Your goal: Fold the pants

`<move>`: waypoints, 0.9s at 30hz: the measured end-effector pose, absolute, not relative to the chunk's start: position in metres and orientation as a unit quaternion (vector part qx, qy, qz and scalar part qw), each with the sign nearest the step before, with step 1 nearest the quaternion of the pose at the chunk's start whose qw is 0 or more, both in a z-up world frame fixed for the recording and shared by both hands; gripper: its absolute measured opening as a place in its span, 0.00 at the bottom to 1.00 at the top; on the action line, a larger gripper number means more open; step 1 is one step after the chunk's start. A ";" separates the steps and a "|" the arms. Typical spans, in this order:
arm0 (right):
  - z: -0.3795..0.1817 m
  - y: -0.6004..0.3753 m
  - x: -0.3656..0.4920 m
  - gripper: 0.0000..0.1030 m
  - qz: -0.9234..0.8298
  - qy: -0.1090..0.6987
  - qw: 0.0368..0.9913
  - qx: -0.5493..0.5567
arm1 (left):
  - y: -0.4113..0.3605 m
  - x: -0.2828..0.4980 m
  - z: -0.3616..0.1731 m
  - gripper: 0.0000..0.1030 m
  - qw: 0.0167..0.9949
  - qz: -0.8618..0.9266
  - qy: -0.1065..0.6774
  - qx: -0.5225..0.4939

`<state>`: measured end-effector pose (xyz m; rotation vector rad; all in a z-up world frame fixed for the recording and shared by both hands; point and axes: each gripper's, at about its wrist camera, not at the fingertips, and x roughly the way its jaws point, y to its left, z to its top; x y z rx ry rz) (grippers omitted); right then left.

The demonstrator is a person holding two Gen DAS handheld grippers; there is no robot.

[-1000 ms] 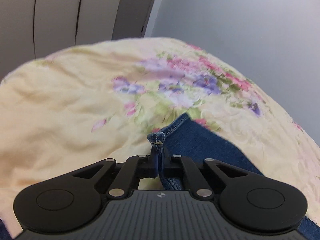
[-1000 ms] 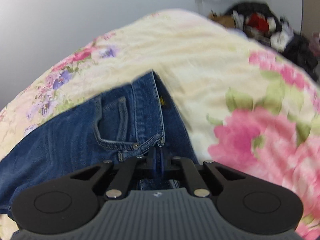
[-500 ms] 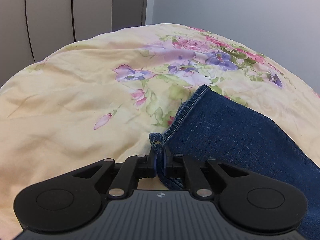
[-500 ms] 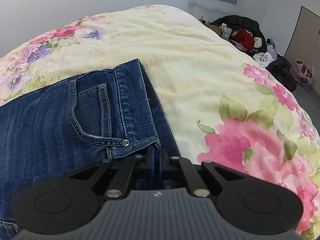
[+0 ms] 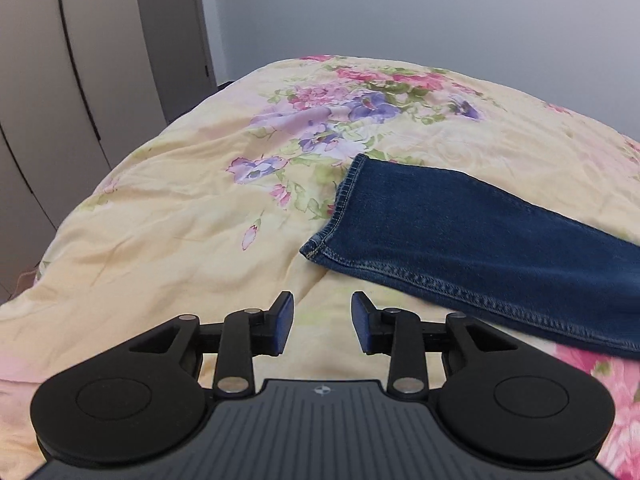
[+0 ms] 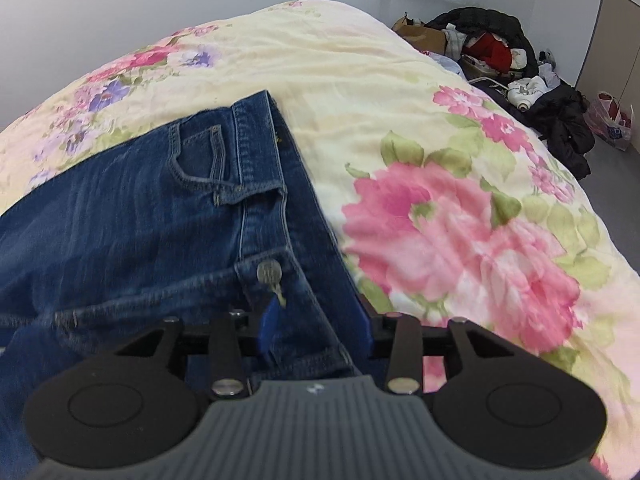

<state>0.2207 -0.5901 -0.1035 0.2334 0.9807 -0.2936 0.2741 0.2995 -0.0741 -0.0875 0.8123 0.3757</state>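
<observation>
The blue jeans point(image 6: 132, 216) lie flat on a floral quilt point(image 6: 360, 80), waistband end toward the right wrist camera, with a front pocket and the metal waist button point(image 6: 269, 271) showing. In the left wrist view one leg point(image 5: 472, 232) stretches across the quilt point(image 5: 180, 220), its stitched hem point(image 5: 334, 216) resting on the cream fabric beside a purple flower print. The left gripper point(image 5: 322, 322) hangs just short of that hem with its jaws spread wide, holding nothing (blue pads facing each other over bare quilt). The right gripper point(image 6: 316, 328) is likewise spread wide, its fingers either side of the waistband by the fly, not clamped on it. A pile of clothes point(image 6: 520, 72) lies on the floor beyond the bed, and grey wardrobe doors point(image 5: 80, 80) stand to the left.
</observation>
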 end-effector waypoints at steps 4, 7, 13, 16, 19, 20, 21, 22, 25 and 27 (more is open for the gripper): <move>-0.102 -0.594 0.182 0.36 -0.137 0.473 0.864 0.107 | 0.292 0.241 -0.053 0.44 0.904 0.160 0.396 -0.027; -0.107 -0.606 0.158 0.40 -0.139 0.476 0.860 0.117 | 0.287 0.221 -0.047 0.44 0.900 0.149 0.411 -0.007; -0.122 -0.631 0.133 0.45 -0.116 0.461 0.858 0.195 | 0.272 0.179 -0.057 0.44 0.885 0.143 0.443 0.014; -0.119 -0.632 0.127 0.21 -0.102 0.452 0.863 0.200 | 0.268 0.162 -0.062 0.44 0.880 0.149 0.451 0.021; -0.113 -0.636 0.121 0.00 -0.076 0.448 0.867 0.205 | 0.268 0.148 -0.066 0.44 0.875 0.159 0.457 0.016; -0.110 -0.637 0.119 0.00 -0.068 0.445 0.869 0.207 | 0.269 0.145 -0.067 0.44 0.873 0.163 0.459 0.014; -0.107 -0.637 0.118 0.00 -0.061 0.445 0.871 0.202 | 0.270 0.142 -0.068 0.44 0.872 0.167 0.461 0.012; -0.105 -0.638 0.118 0.04 -0.047 0.448 0.870 0.203 | 0.271 0.140 -0.070 0.44 0.870 0.170 0.462 0.010; -0.112 -0.644 0.123 0.26 -0.021 0.474 0.850 0.227 | 0.271 0.134 -0.073 0.44 0.866 0.180 0.466 0.003; -0.116 -0.642 0.127 0.23 -0.034 0.484 0.849 0.212 | 0.271 0.130 -0.073 0.44 0.865 0.184 0.467 0.001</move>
